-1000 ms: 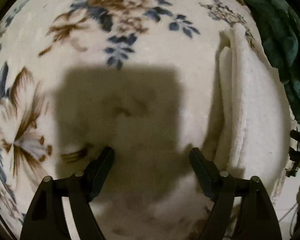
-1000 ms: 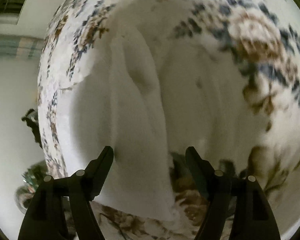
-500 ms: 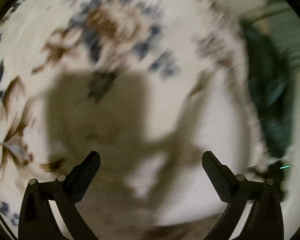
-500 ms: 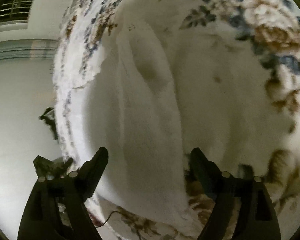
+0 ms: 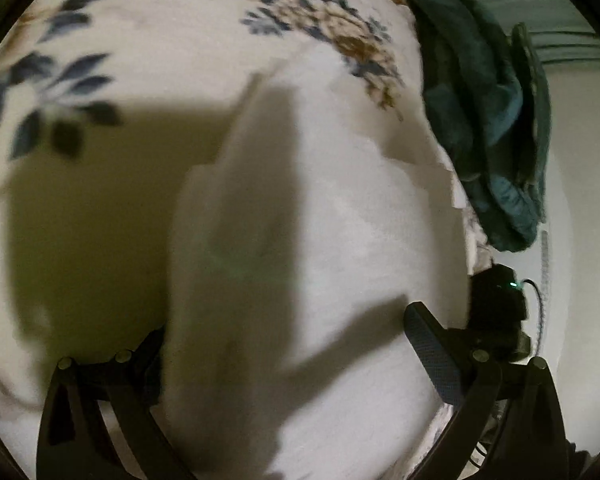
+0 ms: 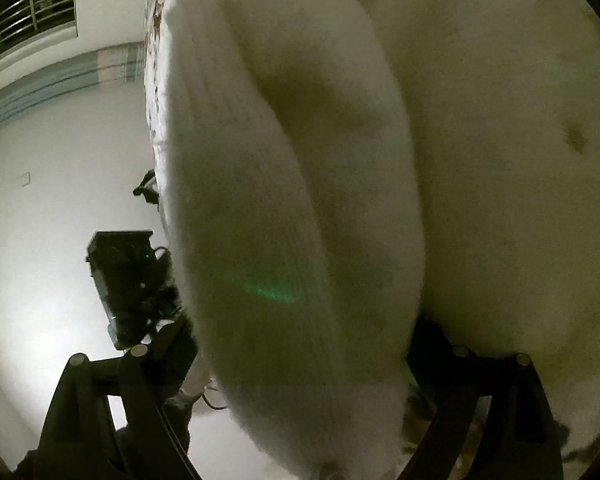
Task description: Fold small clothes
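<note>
We see a soft white cloth (image 5: 340, 240) lying on a flowered blanket (image 5: 172, 32) with blue and brown blooms. The white cloth lies folded in thick layers, and one puffy fold runs up its middle.

Our left gripper (image 5: 284, 340) hangs over the near end of the white cloth. Its fingers (image 5: 432, 356) stand wide apart and hold nothing. The left one is partly hidden behind the raised fold, and the right one sits over the flat part of the cloth. A big dark shadow falls on the blanket to the left of the cloth.

Our right gripper (image 6: 300, 344) is very close to the white cloth (image 6: 292, 184). A fat, rounded fold fills the space between its fingers (image 6: 168, 344). The fingers are spread wide, one on each side of the fold, and we cannot tell if they touch it.

A crumpled dark green cloth (image 5: 484, 120) lies at the far right edge of the blanket, just beside the white cloth. A black device (image 6: 128, 276) with a tiny green light sits beyond the blanket's edge.
</note>
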The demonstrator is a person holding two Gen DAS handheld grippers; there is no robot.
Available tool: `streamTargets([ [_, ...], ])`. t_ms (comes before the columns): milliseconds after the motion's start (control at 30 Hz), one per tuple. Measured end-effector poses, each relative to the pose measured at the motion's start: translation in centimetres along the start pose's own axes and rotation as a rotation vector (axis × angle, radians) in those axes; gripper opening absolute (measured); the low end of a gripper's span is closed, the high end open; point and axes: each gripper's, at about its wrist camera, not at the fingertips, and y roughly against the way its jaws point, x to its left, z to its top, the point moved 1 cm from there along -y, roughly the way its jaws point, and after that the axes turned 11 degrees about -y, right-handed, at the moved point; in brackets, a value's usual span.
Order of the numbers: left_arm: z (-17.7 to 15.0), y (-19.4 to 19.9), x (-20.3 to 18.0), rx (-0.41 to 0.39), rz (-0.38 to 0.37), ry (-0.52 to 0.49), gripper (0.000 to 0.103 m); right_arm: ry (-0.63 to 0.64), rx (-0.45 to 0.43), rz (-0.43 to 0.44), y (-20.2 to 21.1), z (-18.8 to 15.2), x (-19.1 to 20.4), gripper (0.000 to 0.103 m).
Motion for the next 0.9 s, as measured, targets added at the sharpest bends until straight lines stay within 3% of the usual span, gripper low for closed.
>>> streamTargets([
  [67,-0.2,0.3,-0.8,-0.015,-0.014,-0.015,0.092,-0.007,0.005,0.007,-0.4,0.2,0.0,0.093],
  [133,0.0,0.5,-1.2,-0.019,-0.005,-0.030,0.034,-0.001,-0.009,0.010,-0.6,0.2,0.3,0.091],
  [200,0.3,1.4,-1.3,-0.043,-0.003,-0.026,0.027,0.015,-0.033,0.012,-0.6,-0.1,0.6,0.066],
  [300,0.1,2.9,-1.3,-0.068,0.007,-0.035,0.024,0.012,-0.084,0.031,-0.2,-0.7,1.3,0.052],
  [567,4.0,6.1,-3.2,-0.123,0.022,-0.082,0.024,0.081,-0.175,0.015,0.8,-1.5,7.4,0.047],
  [733,8.8,9.7,-2.6,-0.189,0.045,-0.087,0.024,0.147,-0.208,0.037,1.0,1.3,14.0,0.046],
  [900,14.2,12.0,-0.9,-0.246,0.080,-0.084,0.024,0.204,-0.232,0.039,0.4,6.2,20.4,0.046],
])
